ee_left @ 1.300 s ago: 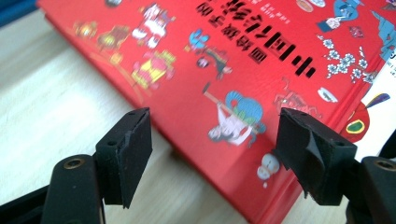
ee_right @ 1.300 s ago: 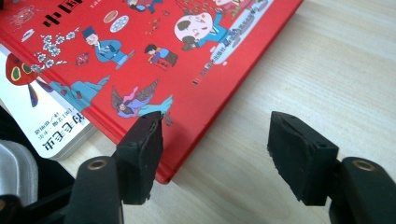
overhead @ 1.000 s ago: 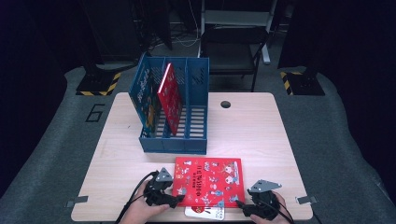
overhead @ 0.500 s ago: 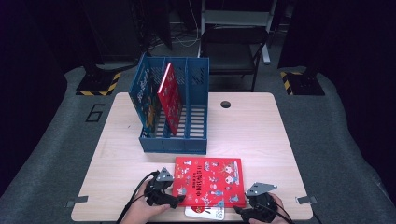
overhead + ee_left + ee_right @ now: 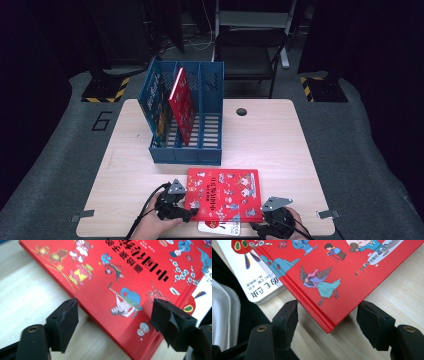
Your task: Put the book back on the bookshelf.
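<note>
High view: the flat red hardcover picture book with small cartoon figures on its cover (image 5: 224, 194) lies at the near edge of the pale wooden surface (image 5: 280, 140), partly on top of a white-covered book (image 5: 218, 227) that sticks out past its near edge. Just beyond it stands the blue slatted plastic file rack (image 5: 205, 125), with a red book (image 5: 181, 105) and a blue-covered book (image 5: 156, 107) already leaning in its compartments. The left gripper (image 5: 192, 209) sits at the red book's near left corner, the right gripper (image 5: 264, 227) at its near right corner. A lift from two corners alone could let the wide cover sag or swing, and it might drag the white book off the edge.

Left gripper view: the left gripper (image 5: 115, 325) has its jaws spread, having just been closing a little, and the book's red edge runs between them. Neither pad presses on it. Closing from this slanted angle might only catch the cover board, so the book could fall open.

Right gripper view: the right gripper (image 5: 328, 323) is likewise spread, its jaws having just narrowed slightly, with the book's corner (image 5: 328, 326) poking between them, unpinched. A corner grip is shallow, and I judge that the glossy cover could slip out.
</note>
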{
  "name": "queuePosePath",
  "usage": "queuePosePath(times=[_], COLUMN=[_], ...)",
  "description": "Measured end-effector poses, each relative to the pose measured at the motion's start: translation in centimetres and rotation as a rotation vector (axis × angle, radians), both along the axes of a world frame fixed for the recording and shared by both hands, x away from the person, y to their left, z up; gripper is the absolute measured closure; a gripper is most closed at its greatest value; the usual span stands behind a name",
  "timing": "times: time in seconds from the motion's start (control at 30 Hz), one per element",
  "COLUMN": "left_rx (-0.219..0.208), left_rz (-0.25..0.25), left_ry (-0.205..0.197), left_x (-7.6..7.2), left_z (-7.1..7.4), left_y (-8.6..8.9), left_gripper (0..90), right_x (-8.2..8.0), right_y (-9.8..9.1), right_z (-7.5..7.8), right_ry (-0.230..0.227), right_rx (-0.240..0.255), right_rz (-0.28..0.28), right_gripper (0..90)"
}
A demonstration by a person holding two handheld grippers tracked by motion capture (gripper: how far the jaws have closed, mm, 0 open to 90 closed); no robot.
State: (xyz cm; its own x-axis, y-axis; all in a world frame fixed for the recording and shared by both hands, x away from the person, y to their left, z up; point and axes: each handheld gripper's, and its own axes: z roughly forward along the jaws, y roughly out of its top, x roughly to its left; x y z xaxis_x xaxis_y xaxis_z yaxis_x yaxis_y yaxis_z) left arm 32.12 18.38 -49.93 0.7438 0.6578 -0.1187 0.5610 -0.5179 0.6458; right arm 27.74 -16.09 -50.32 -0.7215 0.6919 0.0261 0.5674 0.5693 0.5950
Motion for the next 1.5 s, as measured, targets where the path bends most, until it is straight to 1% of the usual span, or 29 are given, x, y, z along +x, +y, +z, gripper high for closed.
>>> queuePosePath(times=[0.07, 0.2, 0.23, 0.4, 0.43, 0.47, 0.5, 0.53, 0.57, 0.6, 0.63, 0.67, 0.7, 0.8, 0.83, 0.87, 1.0, 1.03, 1.1, 1.13, 1.17, 1.2, 1.23, 1.27, 1.3, 1.37, 1.43, 1.47, 1.5], left_rx=[0.012, -0.004, -0.003, -0.006, -0.004, -0.005, -0.005, -0.004, -0.008, -0.008, -0.008, -0.015, -0.009, -0.009, -0.012, -0.018, -0.026, -0.032, -0.034, -0.039, -0.045, -0.053, -0.056, -0.067, -0.060, -0.080, -0.098, -0.098, -0.124], left_rz=[-0.005, 0.001, 0.004, 0.004, 0.010, 0.010, 0.007, 0.004, 0.012, 0.011, 0.011, 0.017, 0.011, 0.012, 0.012, 0.014, 0.025, 0.027, 0.031, 0.034, 0.035, 0.036, 0.035, 0.039, 0.035, 0.051, 0.046, 0.046, 0.065], left_ry=[-0.011, -0.008, -0.016, -0.010, -0.016, -0.014, -0.008, -0.003, -0.009, -0.007, -0.008, -0.006, -0.005, -0.002, 0.002, 0.017, 0.032, 0.049, 0.046, 0.064, 0.070, 0.085, 0.085, 0.107, 0.095, 0.122, 0.133, 0.133, 0.152], left_x=[0.1, 0.2, 0.2, 0.1, 0.1, 0.1, 0.1, 0.2, 0.1, 0.1, 0.2, 0.1, 0.2, 0.2, 0.1, 0.1, 0.3, 0.2, 0.1, 0.1, 0.1, 0.0, 0.0, -0.1, 0.0, -0.1, 0.0, 0.0, 0.0], left_z=[0.1, 0.0, 0.0, 0.0, 0.0, 0.0, 0.0, 0.1, 0.0, 0.0, 0.0, 0.0, 0.0, 0.0, 0.0, 0.0, -0.1, 0.0, -0.1, -0.1, -0.2, -0.2, -0.3, -0.4, -0.4, -0.5, -0.6, -0.6, -0.7], left_y=[-0.1, -0.1, -0.1, -0.1, -0.1, -0.1, -0.1, 0.0, 0.0, 0.0, 0.0, 0.0, 0.0, 0.1, 0.1, 0.2, 0.5, 0.5, 0.6, 0.6, 0.6, 0.6, 0.6, 0.5, 0.5, 0.4, 0.5, 0.5, 0.4], left_gripper=[27.6, 27.4, 27.5, 27.7, 27.8, 27.8, 27.8, 27.8, 27.8, 27.8, 27.8, 27.8, 27.8, 27.8, 27.8, 27.8, 25.4, 25.3, 24.8, 24.5, 23.9, 23.4, 22.8, 22.0, 21.0, 19.5, 19.2, 18.4, 18.4], right_x=[0.1, 0.2, 0.2, 0.0, -0.1, -0.2, -0.2, -0.3, -0.2, -0.2, -0.2, -0.1, 0.0, 0.3, 0.3, 0.3, 0.4, 0.4, 0.5, 0.5, 0.5, 0.5, 0.4, 0.4, 0.4, 0.4, 0.4, 0.4, 0.4], right_y=[0.0, -0.1, -0.1, -0.7, -0.9, -1.2, -1.4, -1.5, -1.6, -1.7, -1.7, -1.7, -1.7, -1.5, -1.5, -1.5, -1.6, -1.6, -1.7, -1.7, -1.7, -1.6, -1.6, -1.6, -1.5, -1.5, -1.6, -1.6, -1.5], right_z=[0.0, 0.0, 0.1, 0.4, 0.6, 1.1, 1.2, 1.4, 1.6, 1.7, 1.7, 1.6, 1.5, 1.0, 0.9, 0.9, 0.7, 0.7, 0.6, 0.6, 0.7, 0.6, 0.6, 0.7, 0.7, 0.7, 0.7, 0.7, 0.6], right_ry=[0.002, -0.004, -0.003, -0.010, -0.017, -0.028, -0.037, -0.035, -0.048, -0.055, -0.077, -0.073, -0.068, -0.052, -0.040, -0.033, -0.031, -0.027, -0.019, -0.016, -0.004, -0.011, -0.008, -0.010, -0.007, -0.003, -0.002, -0.002, -0.003], right_rx=[0.003, 0.002, 0.005, 0.029, 0.045, 0.084, 0.094, 0.127, 0.139, 0.141, 0.132, 0.123, 0.115, 0.086, 0.078, 0.086, 0.104, 0.103, 0.114, 0.113, 0.111, 0.117, 0.116, 0.110, 0.104, 0.104, 0.101, 0.101, 0.111], right_rz=[0.005, -0.010, -0.011, -0.022, -0.026, -0.040, -0.044, -0.067, -0.072, -0.087, -0.092, -0.094, -0.100, -0.101, -0.086, -0.087, -0.092, -0.088, -0.090, -0.086, -0.081, -0.078, -0.076, -0.073, -0.072, -0.075, -0.070, -0.070, -0.084], right_gripper=[33.9, 35.1, 35.3, 36.9, 37.4, 38.3, 39.1, 39.8, 41.7, 44.2, 46.3, 48.8, 50.4, 52.6, 53.8, 54.2, 56.4, 57.1, 59.0, 60.5, 62.0, 63.2, 63.4, 63.4, 63.5, 63.5, 63.6, 63.6, 63.6])
